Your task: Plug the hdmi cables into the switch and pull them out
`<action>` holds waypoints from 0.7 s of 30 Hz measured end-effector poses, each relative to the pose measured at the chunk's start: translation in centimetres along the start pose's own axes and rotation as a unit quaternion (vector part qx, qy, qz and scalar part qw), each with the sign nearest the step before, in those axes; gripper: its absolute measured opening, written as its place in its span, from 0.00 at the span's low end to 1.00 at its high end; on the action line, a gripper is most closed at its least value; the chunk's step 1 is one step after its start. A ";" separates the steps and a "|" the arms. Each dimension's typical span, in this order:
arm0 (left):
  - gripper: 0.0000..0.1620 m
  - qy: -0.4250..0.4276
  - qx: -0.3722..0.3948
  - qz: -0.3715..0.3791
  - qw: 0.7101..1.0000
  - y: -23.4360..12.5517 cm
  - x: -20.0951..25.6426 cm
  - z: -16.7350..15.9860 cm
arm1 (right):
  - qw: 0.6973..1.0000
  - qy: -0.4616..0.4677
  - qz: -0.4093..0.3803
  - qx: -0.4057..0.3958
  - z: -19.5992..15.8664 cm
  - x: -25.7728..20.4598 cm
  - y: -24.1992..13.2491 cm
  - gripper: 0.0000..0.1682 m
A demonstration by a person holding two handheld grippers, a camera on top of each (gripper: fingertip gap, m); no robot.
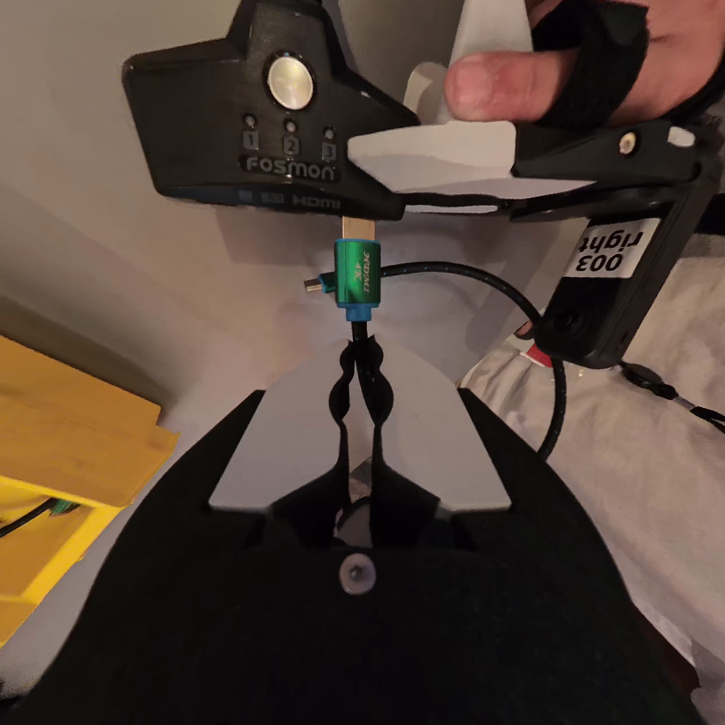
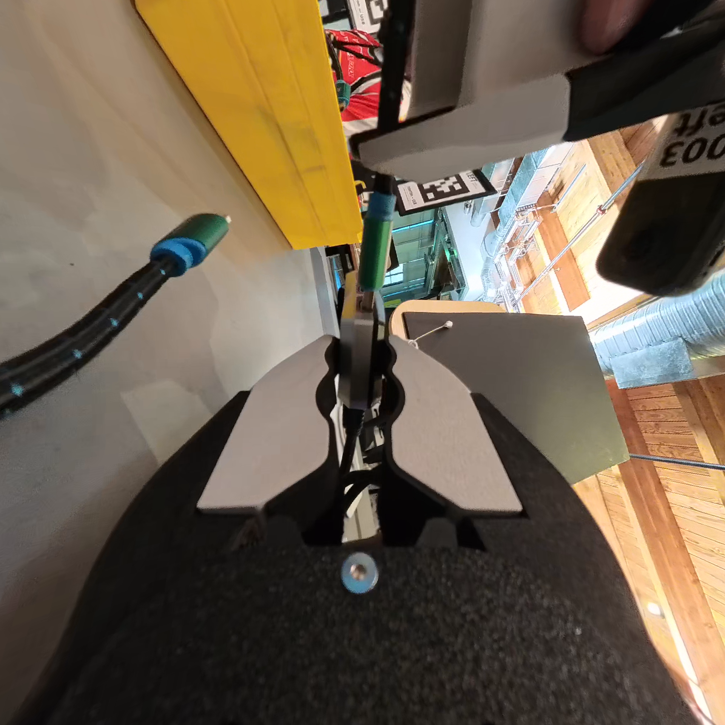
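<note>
A black HDMI switch (image 1: 235, 117) with a round silver button hangs above the table. My right gripper (image 1: 376, 164) is shut on its right side; in the right wrist view (image 2: 361, 345) the switch (image 2: 355, 368) shows edge-on between the fingers. My left gripper (image 1: 361, 345) is shut on a black braided cable (image 1: 360, 329) just behind its green HDMI plug (image 1: 357, 274). The plug's metal tip meets the switch's lower edge, with part of the tip showing. The same plug (image 2: 374, 251) and the left gripper (image 2: 392, 121) show in the right wrist view.
A second green plug (image 2: 200, 235) on a braided cable hangs free beside the switch, also in the left wrist view (image 1: 317, 284). A yellow bin (image 1: 59, 431) stands on the white table. A crumpled grey cloth (image 1: 588, 470) lies at right. A hand (image 1: 549, 78) holds the right gripper. The left gripper's tips are roughly 7 cm from the right gripper's.
</note>
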State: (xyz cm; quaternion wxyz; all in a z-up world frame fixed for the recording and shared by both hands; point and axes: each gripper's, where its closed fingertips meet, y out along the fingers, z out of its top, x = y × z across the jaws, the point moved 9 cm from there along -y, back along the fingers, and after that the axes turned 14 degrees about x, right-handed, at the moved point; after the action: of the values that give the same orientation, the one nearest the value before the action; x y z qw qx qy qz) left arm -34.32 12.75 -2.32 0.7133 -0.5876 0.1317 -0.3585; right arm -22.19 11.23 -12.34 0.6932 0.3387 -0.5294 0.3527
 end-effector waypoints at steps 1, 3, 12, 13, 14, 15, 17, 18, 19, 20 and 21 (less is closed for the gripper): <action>0.04 -0.001 0.013 -0.012 1.000 -0.1 -0.1 0.0 | 1.000 0.005 -0.001 -0.001 -0.1 0.1 0.0 0.11; 0.04 -0.024 0.038 -0.041 0.998 -0.5 -0.4 -0.1 | 1.000 0.018 -0.002 0.003 -0.2 0.2 -0.1 0.11; 0.03 -0.063 0.006 -0.083 0.995 -0.1 -0.9 -1.3 | 1.000 0.008 0.003 0.024 0.6 -0.1 -0.2 0.11; 0.03 -0.073 0.006 -0.087 0.994 0.0 -1.0 -1.2 | 1.000 0.006 0.002 0.022 0.6 -0.1 -0.2 0.11; 0.03 -0.085 0.008 -0.093 0.992 0.0 -1.1 -1.1 | 1.000 0.006 0.001 0.020 0.5 0.0 -0.2 0.11; 0.03 -0.099 0.012 -0.103 0.990 0.0 -1.3 -1.1 | 1.000 0.009 0.000 0.018 0.5 0.0 -0.2 0.11; 0.03 -0.129 0.021 -0.129 0.983 0.0 -1.8 -1.1 | 1.000 0.015 -0.002 0.017 0.3 0.1 -0.3 0.11; 0.03 -0.143 0.023 -0.144 0.979 0.1 -2.0 -1.2 | 1.000 0.016 -0.003 0.017 0.3 0.2 -0.3 0.11; 0.03 -0.155 0.026 -0.157 0.975 0.2 -2.2 -1.4 | 1.000 0.017 -0.004 0.017 0.3 0.2 -0.3 0.11; 0.03 -0.167 0.029 -0.170 0.971 0.3 -2.4 -1.5 | 1.000 0.018 -0.004 0.017 0.3 0.3 -0.3 0.11; 0.03 -0.182 0.036 -0.187 0.965 0.4 -2.5 -1.6 | 1.000 0.020 -0.004 0.015 0.3 0.3 -0.2 0.11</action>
State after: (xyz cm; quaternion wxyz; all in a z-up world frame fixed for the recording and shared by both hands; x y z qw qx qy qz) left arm -36.95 13.28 -3.75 0.6660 -0.6315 -0.1254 -0.3767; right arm -22.05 10.92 -12.04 0.7000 0.3443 -0.5083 0.3647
